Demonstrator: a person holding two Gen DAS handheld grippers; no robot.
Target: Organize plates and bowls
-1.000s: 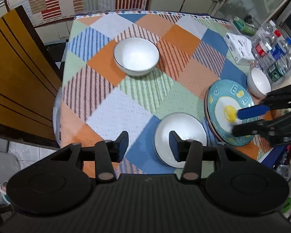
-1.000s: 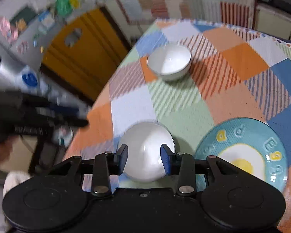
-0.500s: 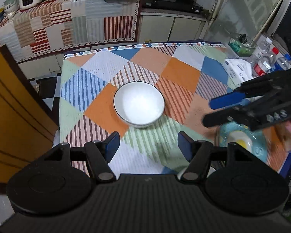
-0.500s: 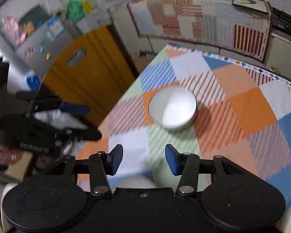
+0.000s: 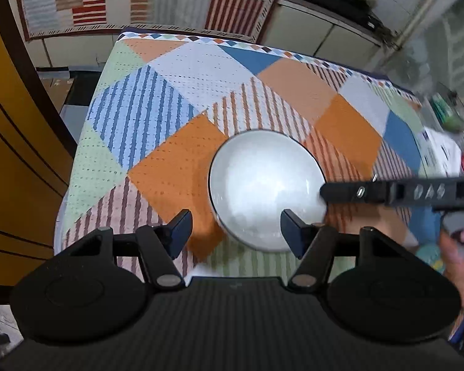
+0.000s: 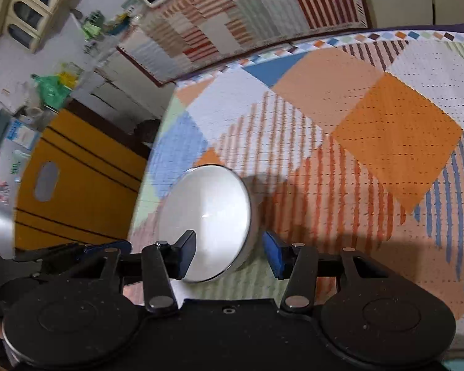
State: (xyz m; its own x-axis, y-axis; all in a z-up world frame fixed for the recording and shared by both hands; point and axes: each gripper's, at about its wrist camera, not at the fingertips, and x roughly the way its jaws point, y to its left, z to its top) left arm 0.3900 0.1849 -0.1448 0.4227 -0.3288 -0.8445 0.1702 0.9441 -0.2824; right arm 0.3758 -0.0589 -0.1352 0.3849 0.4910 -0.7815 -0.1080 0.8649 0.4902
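Note:
A white bowl (image 5: 264, 185) sits on the patchwork tablecloth (image 5: 182, 102), just ahead of both grippers. My left gripper (image 5: 235, 228) is open, its jaws wide apart at the bowl's near rim. My right gripper (image 6: 229, 249) is open and straddles the bowl's right rim (image 6: 207, 216): one finger is over the bowl's inside, the blue-padded one outside its wall. The right gripper's finger (image 5: 386, 191) reaches the bowl's right edge in the left wrist view. I cannot tell whether it touches the bowl.
An orange wooden chair back (image 5: 12, 160) stands at the table's left edge and shows in the right wrist view (image 6: 77, 185). Bottles and a white box (image 5: 442, 151) lie blurred at the far right. A striped cloth covers a counter (image 5: 139, 0) behind the table.
Both grippers have moved forward across the table to the white bowl, leaving the plates behind. The right gripper has come down around the bowl's rim.

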